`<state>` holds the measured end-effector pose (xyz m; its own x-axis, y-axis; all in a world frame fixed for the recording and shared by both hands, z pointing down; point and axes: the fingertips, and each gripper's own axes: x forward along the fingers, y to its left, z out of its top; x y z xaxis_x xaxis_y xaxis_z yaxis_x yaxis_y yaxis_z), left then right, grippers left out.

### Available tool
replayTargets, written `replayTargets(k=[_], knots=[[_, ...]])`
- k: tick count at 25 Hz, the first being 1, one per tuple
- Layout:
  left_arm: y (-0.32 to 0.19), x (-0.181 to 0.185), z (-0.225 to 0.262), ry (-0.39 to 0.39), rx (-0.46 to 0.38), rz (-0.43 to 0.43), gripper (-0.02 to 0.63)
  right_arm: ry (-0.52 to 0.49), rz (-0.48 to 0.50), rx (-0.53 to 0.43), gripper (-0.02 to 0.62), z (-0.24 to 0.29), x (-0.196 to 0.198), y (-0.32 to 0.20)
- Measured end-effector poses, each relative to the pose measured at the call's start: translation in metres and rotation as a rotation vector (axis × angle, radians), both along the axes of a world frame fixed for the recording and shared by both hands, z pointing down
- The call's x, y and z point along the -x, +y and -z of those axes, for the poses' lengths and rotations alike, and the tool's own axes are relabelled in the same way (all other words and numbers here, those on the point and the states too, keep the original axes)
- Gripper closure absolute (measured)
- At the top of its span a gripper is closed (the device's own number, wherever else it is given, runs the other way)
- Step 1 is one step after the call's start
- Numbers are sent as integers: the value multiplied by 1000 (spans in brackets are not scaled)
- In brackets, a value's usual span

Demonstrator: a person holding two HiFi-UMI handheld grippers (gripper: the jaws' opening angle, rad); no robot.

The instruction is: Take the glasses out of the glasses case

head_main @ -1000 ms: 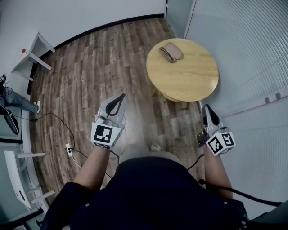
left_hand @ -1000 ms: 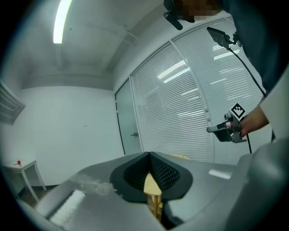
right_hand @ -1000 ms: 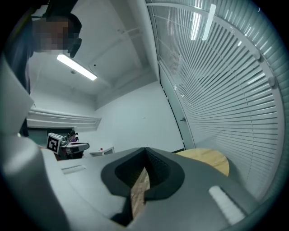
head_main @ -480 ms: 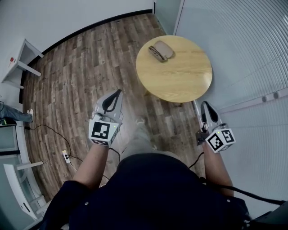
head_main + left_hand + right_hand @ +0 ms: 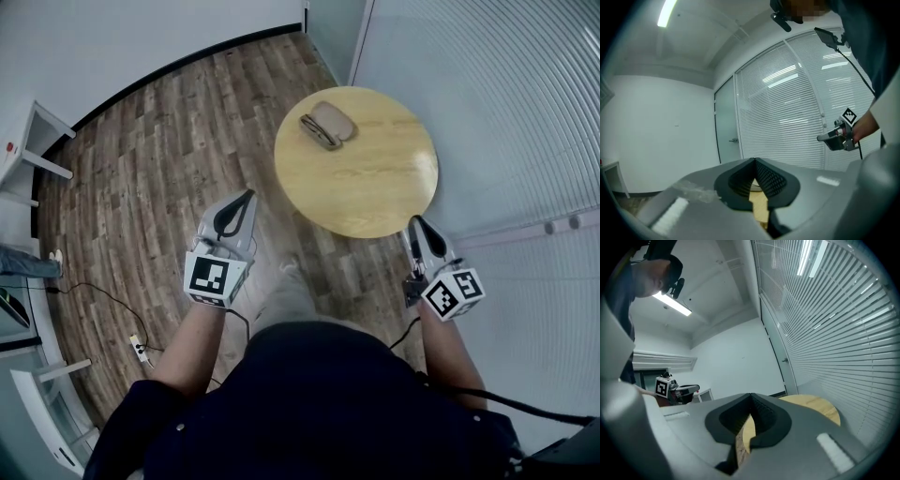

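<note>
Taupe oval glasses case (image 5: 335,119) lies on the round light-wood bench (image 5: 375,178), on the top near the bench's far-left rim. A darker narrow piece touches the case on its bench-centre side; too small to tell if it's an open lid, a rim or the glasses. No glasses clearly visible outside the case.

Progress: judged not started. Nothing is gripped and the case is untouched. The whole job is left: reach the case, open it, lift the glasses out.

Left gripper (image 5: 246,199) hovers off the bench on the bench's left side, over the floor, well apart from the case. Its fingers (image 5: 771,180) are together at the tips with nothing between them. Right gripper (image 5: 416,225) hangs at the bench's near-right rim, also well apart from the case. Its fingers are likewise closed tip to tip and empty.

Materials: the case looks smooth, matte and rounded like a pebble, probably a hard shell. The bench top is pale grained wood, flat, with a thin edge. Finger pads are dark with a ribbed or mesh texture, in grey plastic bodies. Brown wood-plank floor (image 5: 150,159) lies beside the bench, and a white slatted blind wall (image 5: 487,112) stands behind it.
</note>
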<state>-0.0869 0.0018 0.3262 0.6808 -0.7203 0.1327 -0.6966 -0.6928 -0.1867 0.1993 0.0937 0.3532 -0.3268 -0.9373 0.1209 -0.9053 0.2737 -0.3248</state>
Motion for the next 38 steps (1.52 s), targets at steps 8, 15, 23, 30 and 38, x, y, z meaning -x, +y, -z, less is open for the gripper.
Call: replayTargets(k=[8, 15, 23, 30, 38], knots=[[-86, 11, 10, 9, 7, -24, 600, 6, -33, -1, 586, 5, 18, -69], [-147, 5, 2, 17, 12, -87, 600, 27, -69, 27, 586, 5, 28, -120], [-208, 13, 1, 37, 29, -109, 600, 39, -88, 33, 586, 9, 45, -176], [-233, 6, 3, 44, 29, -119, 600, 49, -73, 30, 586, 13, 49, -208], [-242, 6, 1, 39, 24, -75, 600, 64, 6, 21, 586, 10, 50, -245]])
